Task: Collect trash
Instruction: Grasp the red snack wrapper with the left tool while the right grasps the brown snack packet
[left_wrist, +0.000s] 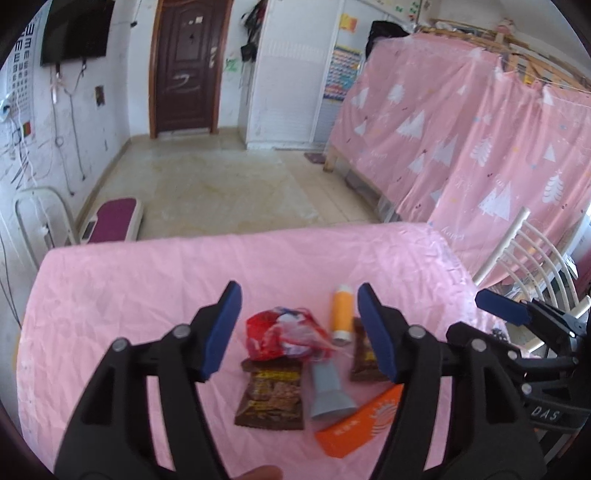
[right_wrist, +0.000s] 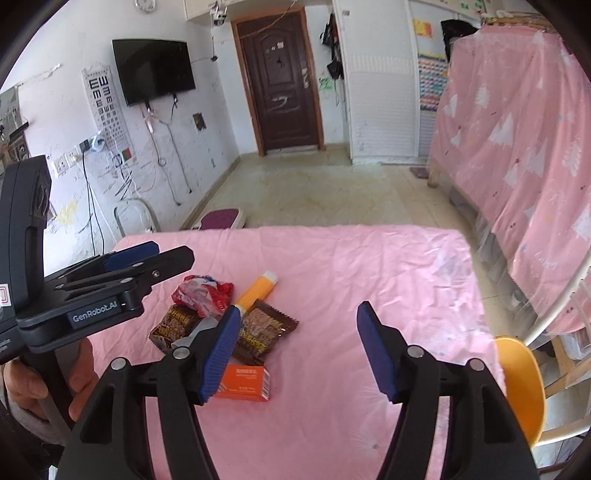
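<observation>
A desk (right_wrist: 369, 280) is covered with a pink cloth. The trash pile (left_wrist: 295, 354) is heaped low in the middle of the left picture, framed by the wide-open left tongs (left_wrist: 299, 328). The right tongs (right_wrist: 295, 350) are wide too, holding nothing.

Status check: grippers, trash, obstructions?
Left gripper open above trash pile. Right gripper open, empty. Nothing grasped yet, no obstruction.

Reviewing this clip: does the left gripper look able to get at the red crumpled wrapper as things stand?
Probably yes. The left gripper is open, with the red wrapper lying between its tongs on the pink tablecloth. Nothing covers the wrapper, though a brown snack packet and a grey piece crowd its near edge.
</observation>
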